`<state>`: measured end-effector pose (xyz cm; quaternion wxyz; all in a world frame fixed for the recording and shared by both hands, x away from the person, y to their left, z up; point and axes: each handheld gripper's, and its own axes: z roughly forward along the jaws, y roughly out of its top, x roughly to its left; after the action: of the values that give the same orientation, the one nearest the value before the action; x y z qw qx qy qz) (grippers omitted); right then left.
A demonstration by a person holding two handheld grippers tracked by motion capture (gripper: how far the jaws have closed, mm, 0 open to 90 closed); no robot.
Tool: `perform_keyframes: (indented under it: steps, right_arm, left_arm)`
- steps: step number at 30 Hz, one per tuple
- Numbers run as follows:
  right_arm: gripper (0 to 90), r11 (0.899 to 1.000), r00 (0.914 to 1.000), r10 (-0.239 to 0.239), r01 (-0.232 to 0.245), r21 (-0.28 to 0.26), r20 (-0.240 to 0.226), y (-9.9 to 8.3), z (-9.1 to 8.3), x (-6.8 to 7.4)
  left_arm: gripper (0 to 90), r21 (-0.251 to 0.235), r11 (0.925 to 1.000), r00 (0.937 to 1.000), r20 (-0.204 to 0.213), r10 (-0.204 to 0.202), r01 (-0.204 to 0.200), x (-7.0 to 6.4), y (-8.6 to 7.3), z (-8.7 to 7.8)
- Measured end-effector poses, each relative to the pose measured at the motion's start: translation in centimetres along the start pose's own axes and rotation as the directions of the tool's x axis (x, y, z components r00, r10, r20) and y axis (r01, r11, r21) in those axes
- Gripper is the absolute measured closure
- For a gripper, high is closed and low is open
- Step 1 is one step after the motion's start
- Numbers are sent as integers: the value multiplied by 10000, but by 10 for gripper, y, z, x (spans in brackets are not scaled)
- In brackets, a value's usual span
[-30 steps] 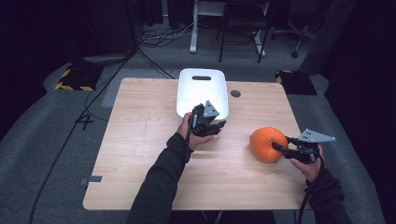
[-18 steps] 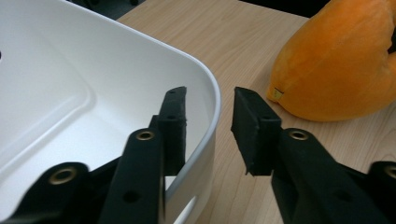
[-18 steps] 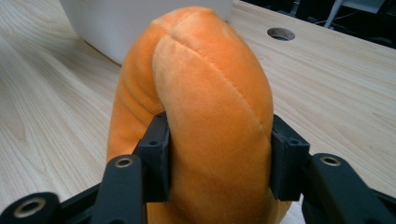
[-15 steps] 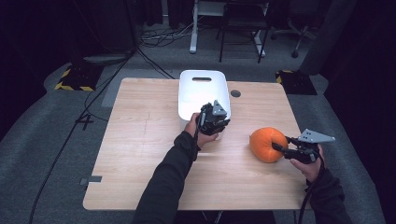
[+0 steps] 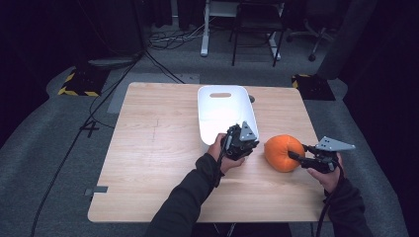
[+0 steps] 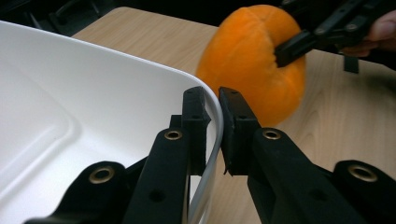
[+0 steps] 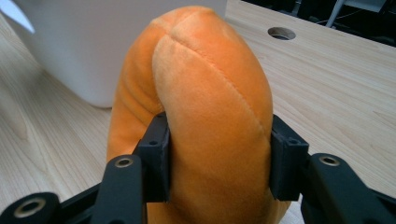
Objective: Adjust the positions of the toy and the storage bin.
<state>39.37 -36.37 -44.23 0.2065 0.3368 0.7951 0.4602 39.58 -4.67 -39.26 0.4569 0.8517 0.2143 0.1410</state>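
Note:
A white bin [image 5: 217, 116] stands on the wooden table [image 5: 148, 148]. At its near right corner my left gripper [image 5: 242, 143] is shut on the rim. In the left gripper view one jaw of the left gripper [image 6: 214, 95] sits inside the bin [image 6: 70, 93] and the other outside, with the thin rim pinched between them. An orange plush pumpkin [image 5: 280, 152] rests on the table just right of the bin. My right gripper [image 5: 298, 157] is shut on its right side. The right gripper view has the jaws of the right gripper [image 7: 215, 135] squeezing the pumpkin [image 7: 210, 70].
A round cable hole [image 7: 281, 32] lies in the table beyond the bin. Chairs and a desk frame stand on the dark floor behind the table. Bare wood spreads over the table's left half.
My left gripper has moved right and nearer, and the bin has shifted that way with it. The right gripper and pumpkin have stayed put.

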Motion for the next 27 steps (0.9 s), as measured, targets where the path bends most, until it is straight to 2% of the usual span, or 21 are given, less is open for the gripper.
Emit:
perform_keyframes:
  steps: [4, 5, 6, 9, 11, 17, 18, 19, 21, 23, 24, 25, 27]
  right_arm:
    - [509, 10000, 10000, 45, -45, -11, -19, 0, 0, -1]
    - [509, 10000, 10000, 54, -55, -28, -23, 0, 0, -1]
    - [509, 10000, 10000, 51, -51, -27, -27, 0, 0, -1]
    - [509, 10000, 10000, 7, -7, 7, -27, -1, 0, -2]
    - [510, 9999, 9999, 105, -105, -26, -44, -1, 0, -1]
    - [509, 9999, 9999, 114, -114, -12, -82, -1, 0, -2]
    - [509, 9999, 9999, 104, -104, -11, -83, -1, 0, -2]
    - [509, 10000, 9999, 89, -89, -12, -72, -1, 0, -2]
    - [509, 9999, 9999, 115, -115, -17, -85, -1, 0, -2]
    - [509, 9997, 9997, 232, -233, -25, -63, -1, 0, -2]
    - [509, 9997, 9997, 232, -233, -25, -63, -1, 0, -2]
    - [509, 9998, 9998, 189, -189, -50, -62, -1, 0, -2]
    - [509, 9998, 9998, 197, -198, -54, -65, -2, 0, -2]
  left_arm:
    - [817, -12, 9997, 9996, 176, 231, -231, -7, 0, -1]
    - [817, -15, 9990, 9987, 248, 452, -452, -11, 1, -2]
    - [802, -184, 9991, 9990, 214, 391, -387, -14, 1, -4]
    - [694, -577, 9973, 9986, 233, 468, -454, -16, 3, -12]
    - [637, -518, 9972, 9985, 17, 548, -546, -17, 4, -19]
    - [522, -1111, 9935, 9993, -311, 228, -261, -10, 2, -47]
    - [503, -1111, 9935, 9993, -311, 228, -261, -10, 2, -47]
    - [491, -1142, 9932, 9985, -523, 184, -243, -7, 0, -56]
    - [454, -887, 9949, 9946, -960, 398, -484, -4, -2, -64]
    - [430, -746, 9958, 9915, -1222, 443, -537, -1, -6, -70]
    - [415, -746, 9958, 9915, -1222, 443, -537, -1, -6, -70]
    - [396, -695, 9967, 9879, -1518, 314, -423, 4, -11, -77]
    - [361, -660, 9974, 9857, -1678, 164, -278, 8, -16, -83]
